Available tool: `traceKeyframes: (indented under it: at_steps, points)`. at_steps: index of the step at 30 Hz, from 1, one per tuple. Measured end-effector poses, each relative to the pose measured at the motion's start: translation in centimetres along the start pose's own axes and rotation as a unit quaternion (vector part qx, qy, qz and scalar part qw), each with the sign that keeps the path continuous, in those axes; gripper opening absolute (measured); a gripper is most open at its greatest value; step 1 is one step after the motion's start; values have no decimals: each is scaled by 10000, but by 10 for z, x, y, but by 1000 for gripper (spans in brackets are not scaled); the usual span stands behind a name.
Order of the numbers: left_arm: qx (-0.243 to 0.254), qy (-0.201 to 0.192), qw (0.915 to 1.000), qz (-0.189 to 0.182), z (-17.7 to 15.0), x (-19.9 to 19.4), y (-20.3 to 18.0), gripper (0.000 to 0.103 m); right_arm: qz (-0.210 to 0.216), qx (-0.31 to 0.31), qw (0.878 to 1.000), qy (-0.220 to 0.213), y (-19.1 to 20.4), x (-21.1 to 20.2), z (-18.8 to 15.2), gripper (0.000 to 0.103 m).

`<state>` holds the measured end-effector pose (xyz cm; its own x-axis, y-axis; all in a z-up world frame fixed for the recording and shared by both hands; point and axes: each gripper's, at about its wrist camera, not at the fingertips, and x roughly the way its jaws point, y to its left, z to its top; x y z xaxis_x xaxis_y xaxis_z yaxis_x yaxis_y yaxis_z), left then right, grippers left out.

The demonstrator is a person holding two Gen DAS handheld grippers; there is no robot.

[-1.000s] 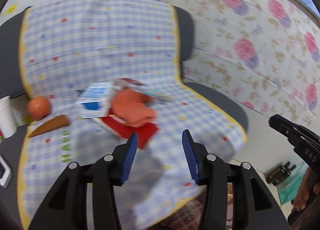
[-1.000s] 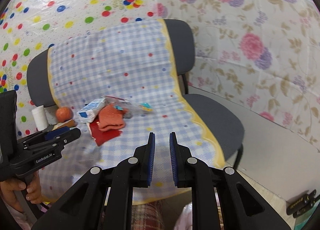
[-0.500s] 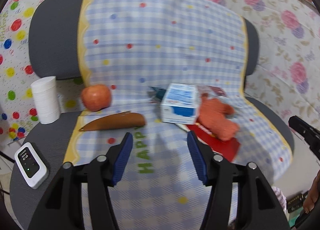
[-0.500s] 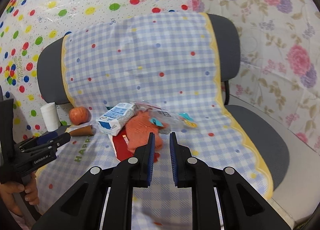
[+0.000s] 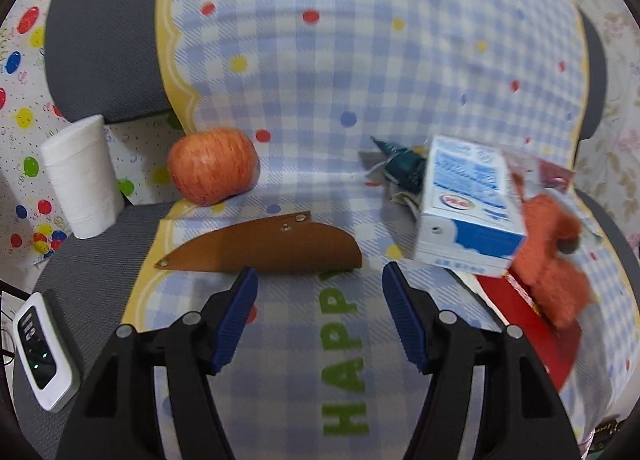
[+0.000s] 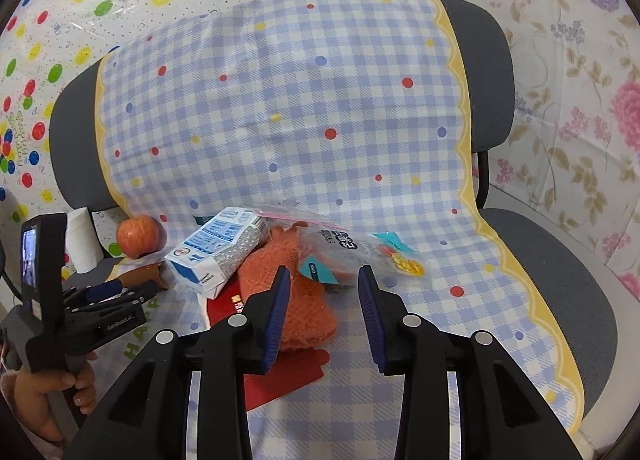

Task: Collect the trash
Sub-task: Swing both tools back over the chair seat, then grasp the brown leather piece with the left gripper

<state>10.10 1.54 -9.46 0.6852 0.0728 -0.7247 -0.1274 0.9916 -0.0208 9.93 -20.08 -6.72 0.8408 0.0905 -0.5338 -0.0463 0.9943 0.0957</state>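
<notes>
A pile of trash lies on the checked cloth over a grey chair: a blue-and-white milk carton, an orange knitted cloth, a red packet, a dark crumpled wrapper and a clear plastic bag. My left gripper hovers over the seat just in front of a brown sheath. Its jaws are opening, with nothing between them. My right gripper hangs just short of the orange cloth and the bag, jaws opening and gripping nothing. The right wrist view shows the left gripper at the left.
An apple sits by the backrest. Left of it stands a white paper roll. A small white device lies on the grey seat at the left. Patterned sheets cover the walls behind. A hand holds the left gripper.
Both grippers have come closer to the seat. The left view has swung left, from the trash pile to the sheath and apple. Both pairs of jaws stand wider than before.
</notes>
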Motion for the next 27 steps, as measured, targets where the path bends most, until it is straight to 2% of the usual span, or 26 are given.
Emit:
traceKeyframes:
  at_steps: [6, 10, 11, 12, 14, 15, 18, 23, 27]
  points:
    - [19, 212, 9992, 333, 16, 22, -5, 63, -1, 31, 10000, 75, -2, 9, 0, 38]
    - [-45, 334, 9985, 442, 11, 22, 2, 62, 14, 21, 10000, 84, -1, 6, -2, 38]
    - [-49, 350, 9984, 442, 8, 20, 3, 58, 15, 16, 10000, 73, 0, 5, -3, 38]
    - [-55, 406, 9983, 415, 4, 19, 6, 43, 23, 21, 10000, 63, 0, 3, -3, 38]
    - [-136, 530, 9980, 308, -4, 16, 13, 24, 41, 34, 10000, 38, 1, 0, -5, 38]
    - [-174, 541, 9981, 233, -8, 12, 17, 20, 51, 38, 10000, 29, 1, -2, -6, 38]
    - [-145, 429, 9990, 55, -17, -2, 23, 15, 89, 44, 10000, 6, 2, -8, -10, 38]
    - [35, 155, 9984, -538, -36, -34, 21, 3, 117, 72, 9999, -14, 3, -20, -18, 38]
    - [320, 61, 9946, -989, -49, -55, 13, 2, 117, 130, 9998, -29, -1, -27, -24, 38]
